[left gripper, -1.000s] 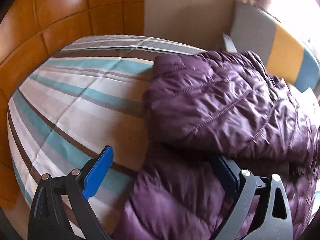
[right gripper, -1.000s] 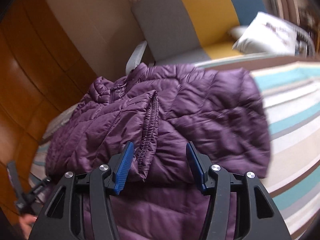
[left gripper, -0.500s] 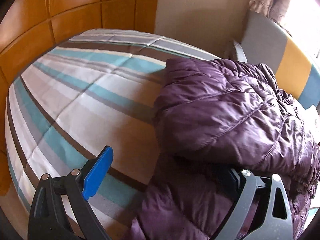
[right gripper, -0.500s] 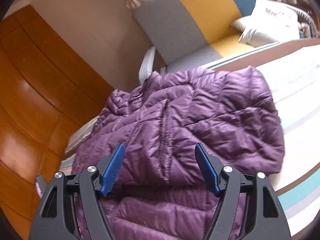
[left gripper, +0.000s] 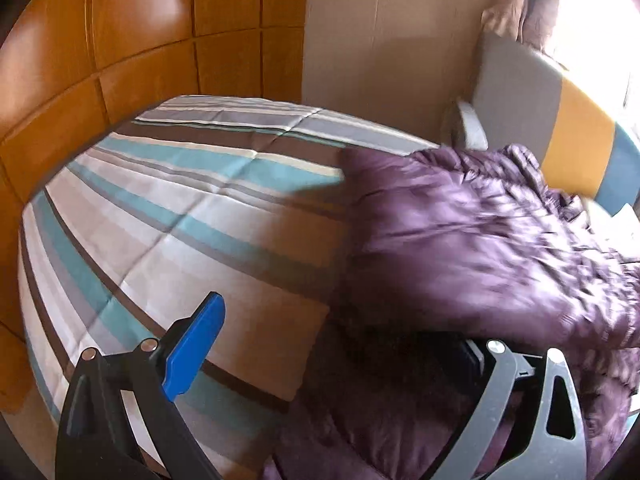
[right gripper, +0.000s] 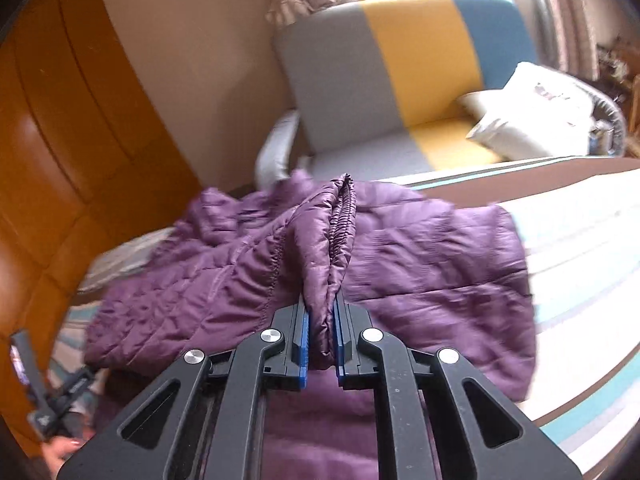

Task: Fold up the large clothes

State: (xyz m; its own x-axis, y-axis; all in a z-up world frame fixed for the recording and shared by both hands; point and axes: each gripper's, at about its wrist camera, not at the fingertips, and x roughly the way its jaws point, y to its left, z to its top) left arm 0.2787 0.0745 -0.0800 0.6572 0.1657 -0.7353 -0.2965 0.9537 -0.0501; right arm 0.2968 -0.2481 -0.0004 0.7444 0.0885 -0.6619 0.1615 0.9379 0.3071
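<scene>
- Two pads of your right gripper [right gripper: 321,344] have just closed on a raised fold of the jacket [right gripper: 420,264], beside its elastic cuff [right gripper: 345,220]
- Your left gripper [left gripper: 332,356] gapes wide, holding nothing; jacket edge lies between its jaws
- Jacket: purple, quilted, crumpled, folded over itself
- It lies on a striped bed [left gripper: 160,216]; armchair [right gripper: 400,80] beyond

Count, this moment:
- Purple quilted jacket [right gripper: 420,264]: 1, on the bed [left gripper: 168,216], toward its edge nearest the armchair.
- Bed, striped cover: 1.
- Armchair [right gripper: 400,80], grey/yellow/blue: 1, beyond the bed's far edge.
- Cushion [right gripper: 532,112], pale: 1, on the armchair seat.
- Claws: 2, namely left claw [left gripper: 332,356] and right claw [right gripper: 321,340].
</scene>
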